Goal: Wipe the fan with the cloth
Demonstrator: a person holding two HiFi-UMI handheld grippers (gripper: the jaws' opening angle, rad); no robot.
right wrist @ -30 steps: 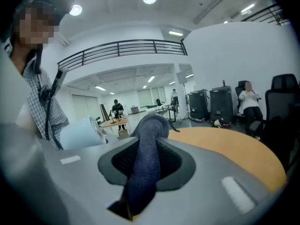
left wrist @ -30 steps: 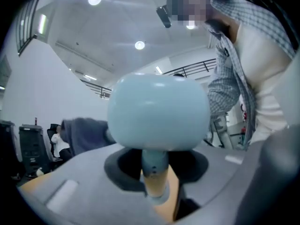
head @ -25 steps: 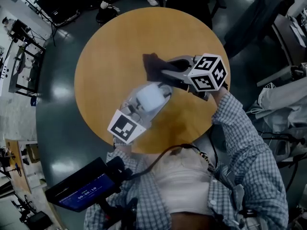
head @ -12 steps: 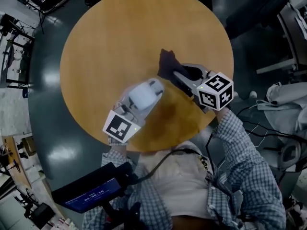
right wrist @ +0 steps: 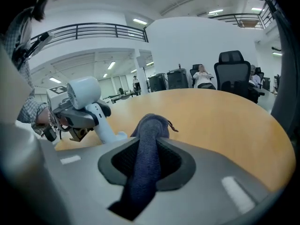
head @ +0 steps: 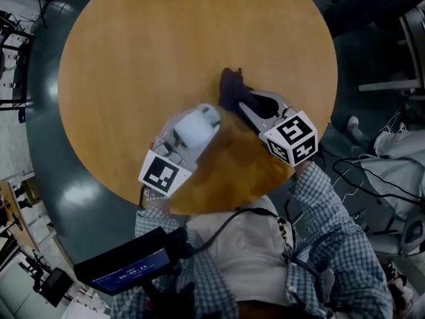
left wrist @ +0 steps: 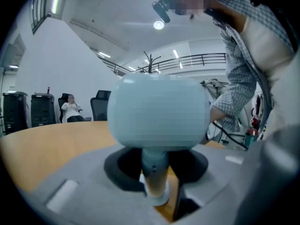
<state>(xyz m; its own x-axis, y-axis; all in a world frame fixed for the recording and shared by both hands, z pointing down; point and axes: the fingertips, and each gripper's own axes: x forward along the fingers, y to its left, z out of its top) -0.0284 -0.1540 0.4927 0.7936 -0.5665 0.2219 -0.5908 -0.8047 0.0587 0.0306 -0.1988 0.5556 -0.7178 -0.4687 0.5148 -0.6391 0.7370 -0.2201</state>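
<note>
Clamping the stem of the fan [left wrist: 158, 111], the left tongs [left wrist: 154, 191] hold it tilted, base at the tabletop [head: 166, 58]. Just beside it, the right tongs [right wrist: 143, 172] pinch the dark cloth [right wrist: 149, 139].

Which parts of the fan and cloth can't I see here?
Blades of the fan: left gripper view, a mosaic patch covers the head.
Stem and base of the fan: head view, hidden under its own head.
Tail of the cloth: right gripper view, it drops out of sight between the tongs of the right gripper.
</note>
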